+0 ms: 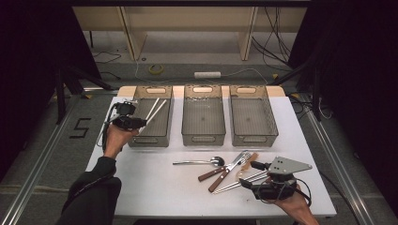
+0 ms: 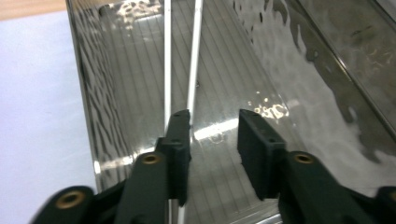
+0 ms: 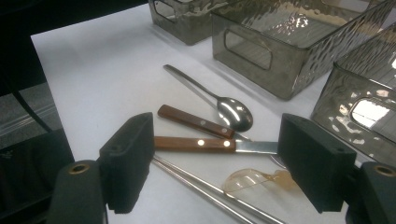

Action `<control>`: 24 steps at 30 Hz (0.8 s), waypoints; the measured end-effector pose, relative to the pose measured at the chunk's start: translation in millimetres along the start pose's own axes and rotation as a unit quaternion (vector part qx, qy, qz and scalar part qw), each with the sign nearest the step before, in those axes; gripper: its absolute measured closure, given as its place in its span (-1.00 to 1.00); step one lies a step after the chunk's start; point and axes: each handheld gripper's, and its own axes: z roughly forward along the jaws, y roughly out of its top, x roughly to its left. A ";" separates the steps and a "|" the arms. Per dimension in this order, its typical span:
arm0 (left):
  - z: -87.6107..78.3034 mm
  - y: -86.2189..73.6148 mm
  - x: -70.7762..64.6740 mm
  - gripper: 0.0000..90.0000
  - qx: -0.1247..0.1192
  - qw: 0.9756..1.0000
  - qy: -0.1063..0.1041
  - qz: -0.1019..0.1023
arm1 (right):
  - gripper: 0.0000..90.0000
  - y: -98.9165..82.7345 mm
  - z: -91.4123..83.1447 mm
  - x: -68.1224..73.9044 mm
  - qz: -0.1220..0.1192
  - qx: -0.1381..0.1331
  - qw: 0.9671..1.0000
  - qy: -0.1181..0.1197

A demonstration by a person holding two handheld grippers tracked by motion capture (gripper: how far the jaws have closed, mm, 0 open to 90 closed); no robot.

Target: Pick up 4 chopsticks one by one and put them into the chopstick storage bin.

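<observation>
Fingers, left: my left gripper (image 2: 214,140) stands partly open over the left bin (image 1: 151,123); nothing pinched.
Chopsticks: white pair (image 2: 180,70) lies on that bin's floor, running past my left pad (image 2: 180,154).
Fingers, right: my right gripper (image 3: 224,163) gapes wide, empty, low over the cutlery pile.
Pile: spoon (image 3: 233,112), two wooden-handled pieces (image 3: 194,143), metal chopsticks (image 3: 205,191), amber spoon (image 3: 252,179) on the table (image 1: 155,183).
</observation>
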 end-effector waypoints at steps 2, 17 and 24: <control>-3.0 0.4 -0.9 0.30 -0.008 1.000 -0.006 -0.006 | -0.37 0.0 -0.2 -0.1 0.000 0.000 1.000 -0.001; -49.6 -25.1 -28.8 -0.33 -0.087 0.993 -0.084 -0.002 | -0.36 7.9 -6.9 -21.8 -0.031 0.071 0.997 -0.002; -55.7 -51.6 -52.7 -0.43 -0.109 0.987 -0.118 0.019 | -0.25 12.1 1.2 -41.5 -0.084 0.189 0.978 0.004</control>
